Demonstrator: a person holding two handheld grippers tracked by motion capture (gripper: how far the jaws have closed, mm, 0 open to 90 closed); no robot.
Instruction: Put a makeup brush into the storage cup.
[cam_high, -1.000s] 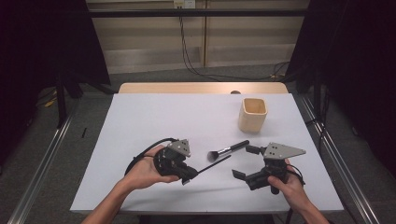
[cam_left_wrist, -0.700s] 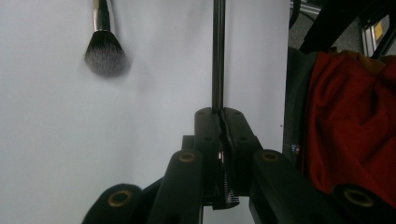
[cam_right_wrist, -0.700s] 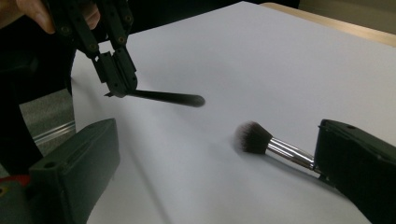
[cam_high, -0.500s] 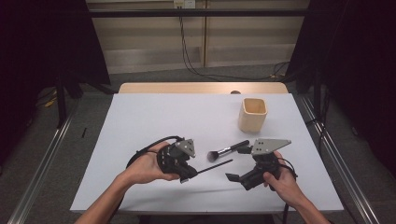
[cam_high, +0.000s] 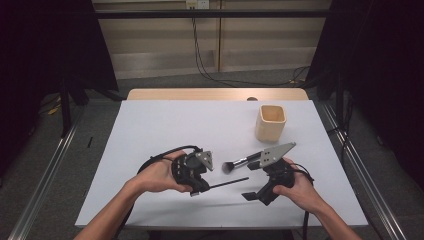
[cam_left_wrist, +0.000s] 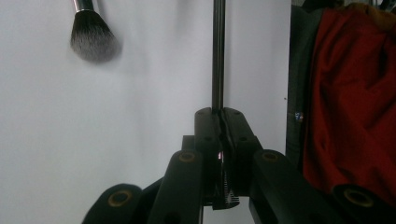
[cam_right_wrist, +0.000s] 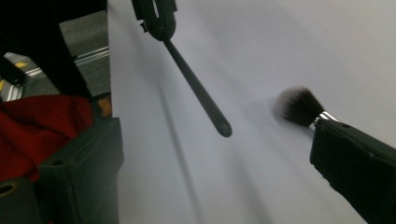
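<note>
White table (cam_high: 165, 125): bare over most of its top, work gathered along the near edge. Toward the far right corner, a tan square cup (cam_high: 270, 121), upright, empty as far as can be seen. Near the middle of the near edge, left gripper (cam_high: 194, 176), clamped shut on a thin black stick (cam_high: 229, 183) that lies level and points right, toward the other hand; in the left gripper view, that stick (cam_left_wrist: 217, 56) runs straight out from between the closed jaws. Right gripper (cam_high: 260, 192), wide open with nothing between the jaws, now swung in from the right edge toward the middle and tipped over, jaw tips aimed at the stick's free end; a second ago farther right and lying flatter. Between cup and grippers, a makeup brush (cam_high: 240, 162) flat on the table, bristles toward the left gripper, in the same place as a second ago. Read as an approach for a hand-over or two-handed hold of the stick; no contact by the right jaws yet; cup probably the destination.
</note>
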